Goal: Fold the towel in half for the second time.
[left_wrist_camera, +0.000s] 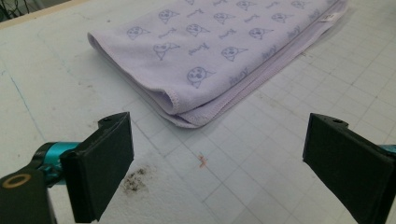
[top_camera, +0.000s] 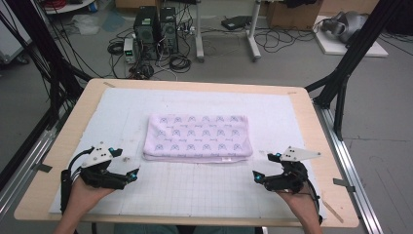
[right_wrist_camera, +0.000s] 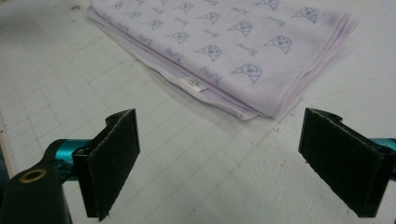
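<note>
A lilac towel printed with small dog faces lies folded in a flat rectangle in the middle of the white grid mat. My left gripper rests near the front left, a short way off the towel's near left corner. Its jaws stand wide apart with nothing between them. My right gripper sits at the front right, just off the towel's near right corner, also open and empty. A small white label sticks out of the towel's near edge.
The mat covers most of a wooden table with rounded corners. A dark smudge marks the mat by the left jaw. Black frame legs stand at both sides, and computer towers with cables sit on the floor beyond.
</note>
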Tool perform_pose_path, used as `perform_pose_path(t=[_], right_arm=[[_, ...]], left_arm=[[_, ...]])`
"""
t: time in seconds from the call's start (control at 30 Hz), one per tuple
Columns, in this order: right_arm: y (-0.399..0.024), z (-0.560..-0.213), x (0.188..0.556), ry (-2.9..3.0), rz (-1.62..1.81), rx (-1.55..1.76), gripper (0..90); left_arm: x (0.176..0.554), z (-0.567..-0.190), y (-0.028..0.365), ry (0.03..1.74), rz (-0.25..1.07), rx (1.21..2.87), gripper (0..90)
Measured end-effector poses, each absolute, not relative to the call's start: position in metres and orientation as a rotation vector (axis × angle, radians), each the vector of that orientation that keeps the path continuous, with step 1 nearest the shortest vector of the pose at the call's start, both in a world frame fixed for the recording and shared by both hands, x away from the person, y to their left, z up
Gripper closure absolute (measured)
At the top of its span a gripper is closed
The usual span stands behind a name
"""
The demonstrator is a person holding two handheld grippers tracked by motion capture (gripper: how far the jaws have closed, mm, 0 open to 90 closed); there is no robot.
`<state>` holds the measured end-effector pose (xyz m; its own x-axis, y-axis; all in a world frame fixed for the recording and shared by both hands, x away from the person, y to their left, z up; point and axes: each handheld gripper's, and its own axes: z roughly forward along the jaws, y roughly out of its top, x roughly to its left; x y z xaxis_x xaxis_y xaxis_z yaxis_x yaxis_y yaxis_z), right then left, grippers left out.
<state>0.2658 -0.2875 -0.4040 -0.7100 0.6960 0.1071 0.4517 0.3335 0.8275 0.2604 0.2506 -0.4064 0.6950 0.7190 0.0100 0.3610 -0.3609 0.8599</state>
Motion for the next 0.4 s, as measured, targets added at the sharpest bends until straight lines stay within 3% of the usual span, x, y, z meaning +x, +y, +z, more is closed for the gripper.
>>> perform_pose_path(t=[0.4], right_arm=[[-0.286,-0.4041,0.2627,2.332,1.319,1.017,11.7]], left_arm=[[0.2571,-0.4099,0.2521,0.833,0.481,1.973,9.1]])
